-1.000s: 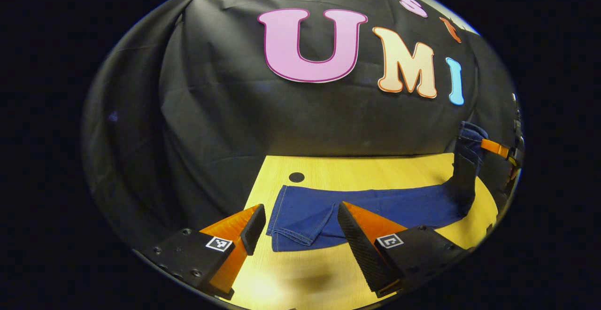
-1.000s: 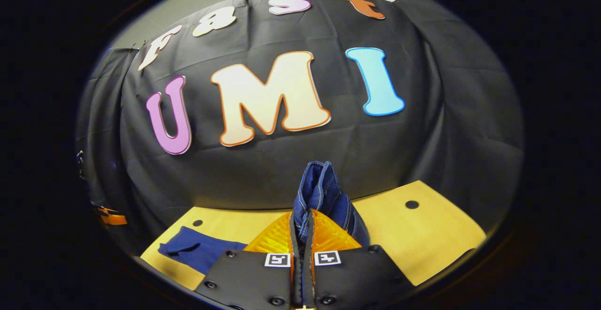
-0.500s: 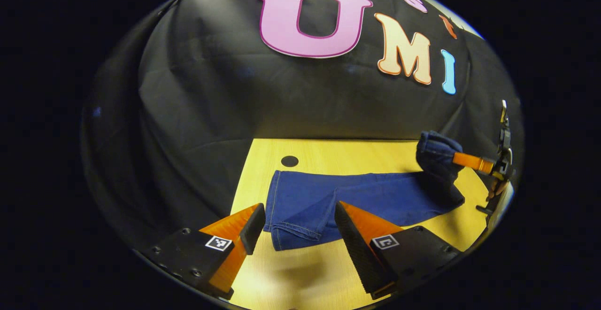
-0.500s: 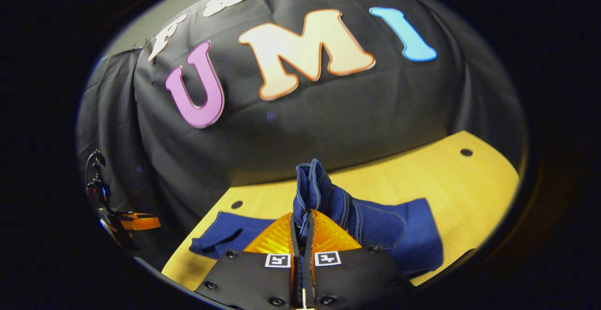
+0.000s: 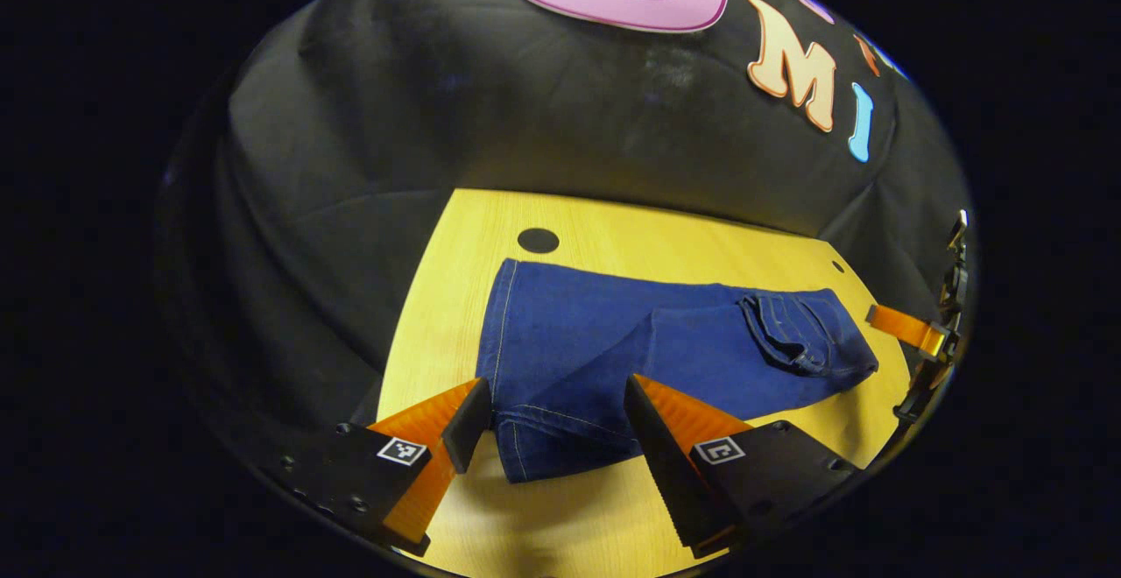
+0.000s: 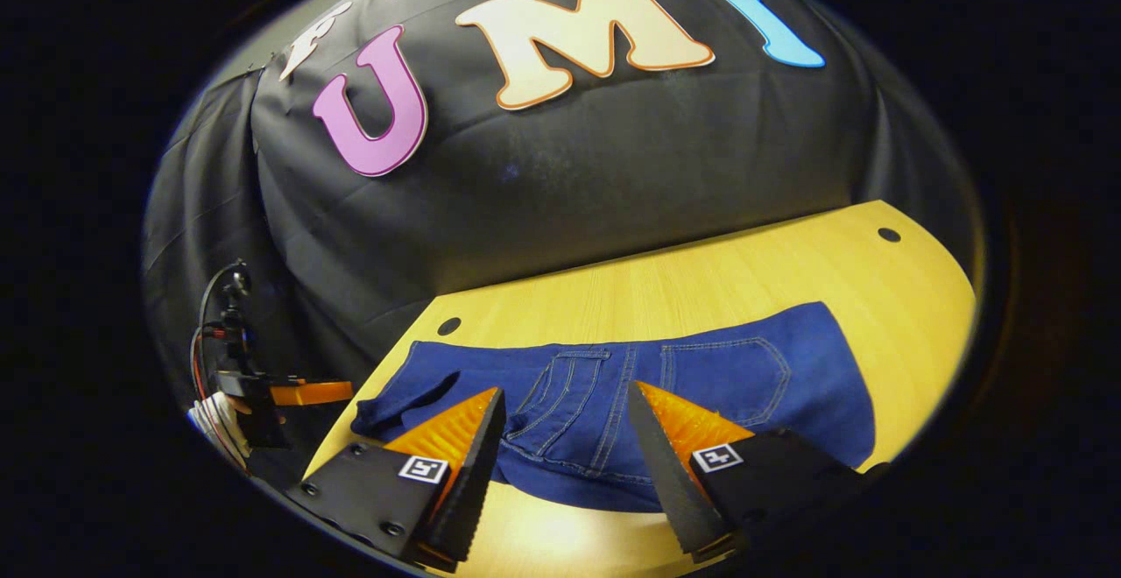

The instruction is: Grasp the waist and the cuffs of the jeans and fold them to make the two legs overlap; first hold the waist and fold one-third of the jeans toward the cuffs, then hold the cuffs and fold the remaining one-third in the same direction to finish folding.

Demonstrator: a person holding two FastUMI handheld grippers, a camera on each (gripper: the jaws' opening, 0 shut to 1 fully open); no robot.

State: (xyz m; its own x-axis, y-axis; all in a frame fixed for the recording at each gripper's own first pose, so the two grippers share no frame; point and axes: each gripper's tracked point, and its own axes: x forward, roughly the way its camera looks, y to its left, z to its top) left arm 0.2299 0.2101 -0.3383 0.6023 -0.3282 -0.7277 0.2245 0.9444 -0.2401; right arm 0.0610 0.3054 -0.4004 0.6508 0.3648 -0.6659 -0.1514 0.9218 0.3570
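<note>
The blue jeans (image 5: 613, 333) lie flat on the yellow wooden table (image 5: 613, 219), legs overlapped. The waist end is folded over onto the legs, with a back pocket (image 5: 788, 341) facing up. In the left gripper view the cuffs (image 5: 543, 447) rest between the fingers of my open left gripper (image 5: 554, 385), which hovers just over them. In the right gripper view my right gripper (image 6: 566, 391) stands open just above the folded waist part of the jeans (image 6: 736, 385), holding nothing. The right gripper (image 5: 911, 333) also shows at the far right edge of the left gripper view.
Round dark holes (image 5: 538, 240) (image 6: 889, 234) mark the table (image 6: 701, 289) near its back edge. The black cloth wall hangs close behind. The left gripper (image 6: 289, 392), with a hand and cables, shows at the far left of the right gripper view.
The right gripper lowered the lifted waist onto the legs, then opened and let go. The left gripper tilted down and moved closer over the cuffs.
</note>
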